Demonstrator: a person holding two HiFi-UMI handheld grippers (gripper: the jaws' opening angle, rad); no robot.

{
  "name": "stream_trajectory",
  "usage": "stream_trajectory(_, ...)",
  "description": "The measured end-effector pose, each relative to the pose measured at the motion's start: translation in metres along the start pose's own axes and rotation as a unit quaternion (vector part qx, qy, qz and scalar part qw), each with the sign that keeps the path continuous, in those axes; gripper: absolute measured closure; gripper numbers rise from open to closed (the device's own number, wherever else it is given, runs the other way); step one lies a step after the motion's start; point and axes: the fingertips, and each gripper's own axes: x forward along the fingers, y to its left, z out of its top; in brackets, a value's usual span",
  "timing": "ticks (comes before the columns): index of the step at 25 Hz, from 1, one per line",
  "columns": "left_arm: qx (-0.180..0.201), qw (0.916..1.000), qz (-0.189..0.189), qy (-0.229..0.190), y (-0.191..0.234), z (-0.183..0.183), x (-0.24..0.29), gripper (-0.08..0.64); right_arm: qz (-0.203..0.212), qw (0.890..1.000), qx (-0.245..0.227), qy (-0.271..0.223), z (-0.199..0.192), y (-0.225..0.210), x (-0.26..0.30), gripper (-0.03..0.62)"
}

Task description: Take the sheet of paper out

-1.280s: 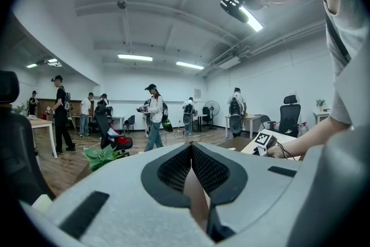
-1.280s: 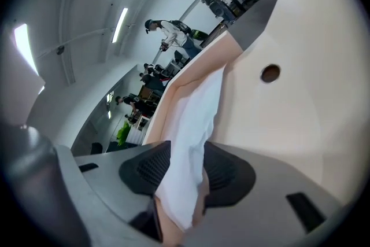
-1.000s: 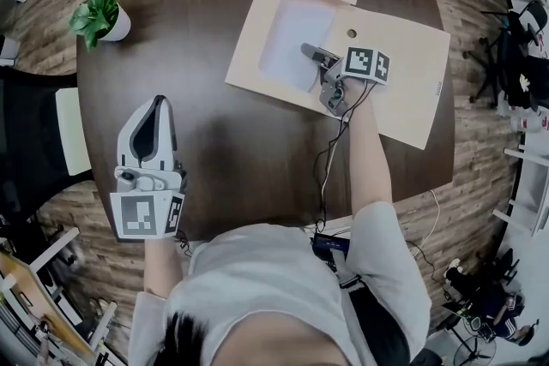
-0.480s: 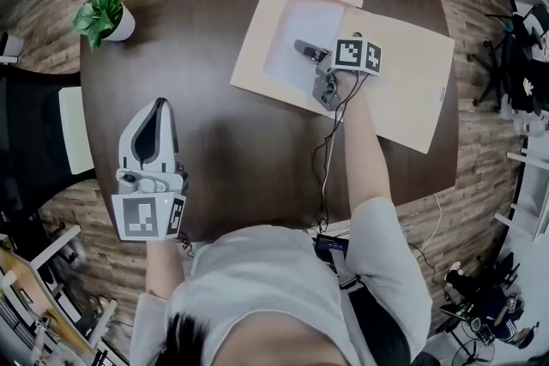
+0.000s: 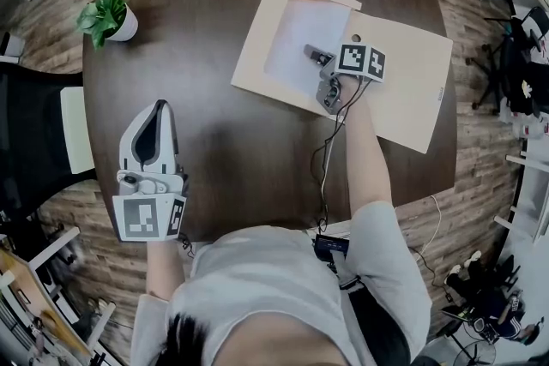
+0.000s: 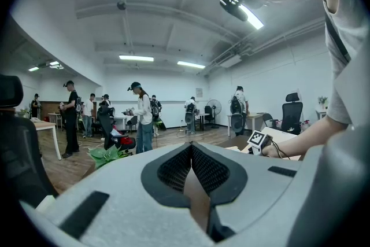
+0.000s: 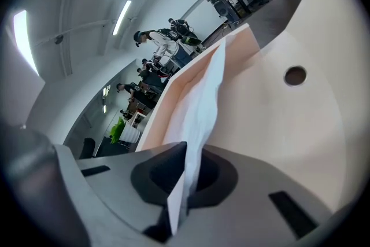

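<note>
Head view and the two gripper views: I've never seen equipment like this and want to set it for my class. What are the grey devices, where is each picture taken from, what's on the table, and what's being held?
A person holds a hand-operated two-jaw gripper in each hand. The head view looks down from a camera on the person's head. Each gripper view looks along that gripper's own jaws. On the dark table lie a tan folder and a small potted plant. The right gripper has just closed its jaws on the white sheet of paper in the folder. The left gripper is off to the left, jaws together, holding nothing.
</note>
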Motion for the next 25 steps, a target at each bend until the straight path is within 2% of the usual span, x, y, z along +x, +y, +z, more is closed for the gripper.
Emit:
stream_trajectory(13,0.008,0.9998,-0.008,-0.016,-0.011,0.014,-0.012,0.551,-0.047,0.998,0.031,-0.027,-0.001,-0.034,-0.053,0.578)
stream_trajectory(25,0.013,0.9992,-0.02,-0.031,-0.025,0.027,-0.02,0.551,-0.078,0.995,0.038,-0.057,-0.005,-0.055,-0.1,0.578)
